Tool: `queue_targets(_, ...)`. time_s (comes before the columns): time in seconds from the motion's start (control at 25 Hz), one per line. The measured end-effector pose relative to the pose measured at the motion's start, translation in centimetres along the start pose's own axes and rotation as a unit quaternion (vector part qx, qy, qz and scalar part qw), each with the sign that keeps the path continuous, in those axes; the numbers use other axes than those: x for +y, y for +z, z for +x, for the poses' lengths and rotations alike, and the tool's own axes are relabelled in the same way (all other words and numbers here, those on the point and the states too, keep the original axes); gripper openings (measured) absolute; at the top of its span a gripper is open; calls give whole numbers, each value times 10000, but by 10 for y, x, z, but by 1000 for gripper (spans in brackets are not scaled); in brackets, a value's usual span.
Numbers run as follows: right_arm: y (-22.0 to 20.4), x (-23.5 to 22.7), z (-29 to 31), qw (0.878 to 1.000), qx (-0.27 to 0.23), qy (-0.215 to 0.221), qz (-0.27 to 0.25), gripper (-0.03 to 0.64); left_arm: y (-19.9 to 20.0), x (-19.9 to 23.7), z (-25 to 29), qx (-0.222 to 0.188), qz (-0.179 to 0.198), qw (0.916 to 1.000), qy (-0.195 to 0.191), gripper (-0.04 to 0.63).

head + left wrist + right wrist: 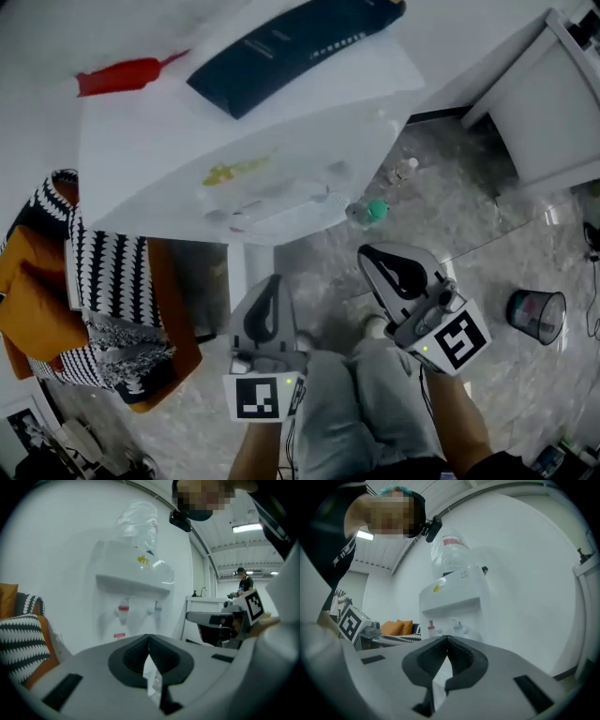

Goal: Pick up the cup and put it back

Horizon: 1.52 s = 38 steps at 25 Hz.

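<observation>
No cup shows plainly in any view. A white water dispenser (133,581) (450,604) with a clear bottle (138,522) (452,552) on top stands ahead of both grippers, its two taps (123,611) under the ledge. In the head view the dispenser (169,159) lies beyond my knees. My left gripper (271,281) (149,637) is shut and empty, held low over my left knee. My right gripper (371,252) (447,639) is shut too, with nothing in it, and sits a little higher at the right.
Orange and black-and-white cushions (103,281) (21,634) are piled left of the dispenser. A white cabinet (553,112) (206,606) stands at the right. A dark round bin (537,316) and two small bottles (370,212) rest on the marble floor.
</observation>
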State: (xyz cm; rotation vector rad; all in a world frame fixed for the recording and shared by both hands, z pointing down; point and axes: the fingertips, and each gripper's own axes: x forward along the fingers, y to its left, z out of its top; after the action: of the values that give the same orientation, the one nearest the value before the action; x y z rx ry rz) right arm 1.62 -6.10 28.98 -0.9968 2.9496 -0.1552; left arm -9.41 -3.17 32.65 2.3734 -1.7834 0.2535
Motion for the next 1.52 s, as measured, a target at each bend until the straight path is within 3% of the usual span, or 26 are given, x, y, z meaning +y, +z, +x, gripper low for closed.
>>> queue_targets(0.16, -71, -12, 2, 10000, -90, 17, -3, 10, -70, 7, 22, 1, -131, 9998, 154, 14)
queue_targets(0.28, -127, -11, 3, 9996, 19, 257, -99, 11, -120, 8, 39, -17, -23, 9998, 178, 12)
queue_targets(0.4, -174, -13, 3, 9988, 38, 437, -237, 11, -164, 10, 57, -95, -142, 9998, 104, 12)
queue_targets(0.64, -269, -25, 5, 9966, -114, 729, -373, 11, -256, -4, 94, -287, -388, 9973, -554, 12)
queue_targets(0.84, -337, -27, 1, 9953, -279, 860, -335, 11, -331, -14, 109, -81, 5, 9969, -780, 12)
queue_targets(0.96, -363, -41, 2, 9968, -302, 658, -332, 11, -347, -4, 115, -131, 85, 9967, -799, 13)
queue_targets(1.08, -379, -54, 2, 9994, -93, 227, -224, 11, -366, 6, 112, -78, -100, 9985, -541, 14)
queue_targets(1.2, -382, -63, 1, 9999, -106, -89, -68, 11, -378, 3, 110, 30, -283, 9981, -541, 12)
queue_targets(1.52, -398, -46, 15, 9999, -102, -25, -116, 12, -369, 6, 98, 22, -144, 9983, -562, 14)
